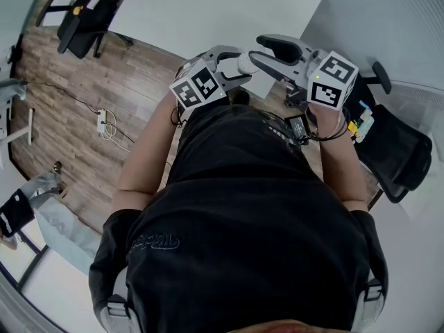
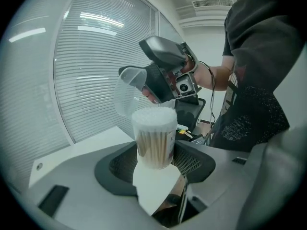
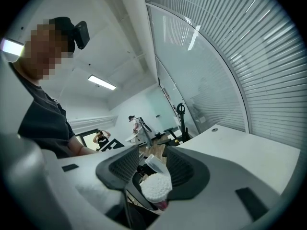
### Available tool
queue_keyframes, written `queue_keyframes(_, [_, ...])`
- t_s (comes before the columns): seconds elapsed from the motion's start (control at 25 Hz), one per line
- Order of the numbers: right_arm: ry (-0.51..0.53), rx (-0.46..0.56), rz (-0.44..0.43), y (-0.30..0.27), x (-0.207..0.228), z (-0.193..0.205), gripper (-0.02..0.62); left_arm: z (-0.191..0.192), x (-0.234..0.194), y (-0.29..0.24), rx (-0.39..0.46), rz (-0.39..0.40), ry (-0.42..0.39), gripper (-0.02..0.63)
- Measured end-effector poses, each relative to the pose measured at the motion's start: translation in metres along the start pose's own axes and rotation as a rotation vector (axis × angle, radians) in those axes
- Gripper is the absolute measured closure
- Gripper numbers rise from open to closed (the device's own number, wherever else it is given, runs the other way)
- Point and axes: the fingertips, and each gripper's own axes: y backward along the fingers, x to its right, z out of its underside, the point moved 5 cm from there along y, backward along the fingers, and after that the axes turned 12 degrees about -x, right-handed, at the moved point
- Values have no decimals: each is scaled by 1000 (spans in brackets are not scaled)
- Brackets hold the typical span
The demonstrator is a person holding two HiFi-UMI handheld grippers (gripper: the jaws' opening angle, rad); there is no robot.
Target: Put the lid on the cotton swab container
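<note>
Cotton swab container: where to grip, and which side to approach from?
Grip the lower side wall of the cotton swab container, coming in from the side, as the left hand-held gripper does now. It is an upright round cylinder, and its open top must stay free for the lid.

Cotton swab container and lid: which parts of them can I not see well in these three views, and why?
Left gripper view: the clear lid's outline, faint against the blinds; its gripped side, behind the right gripper.
Right gripper view: the cotton swab container's wall, hidden below its swab tops.
Head view: lid and container, too small to tell apart.
</note>
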Motion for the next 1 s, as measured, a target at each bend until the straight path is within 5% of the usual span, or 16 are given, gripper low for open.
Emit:
queue_keyframes(0.56, [-12, -8, -26, -2, -5, 5, 410, -4, -14, 6, 20, -60, 36, 359])
queue_keyframes(1.0, [-5, -24, 19, -5, -1, 7, 494, -12, -16, 11, 39, -75, 28, 359])
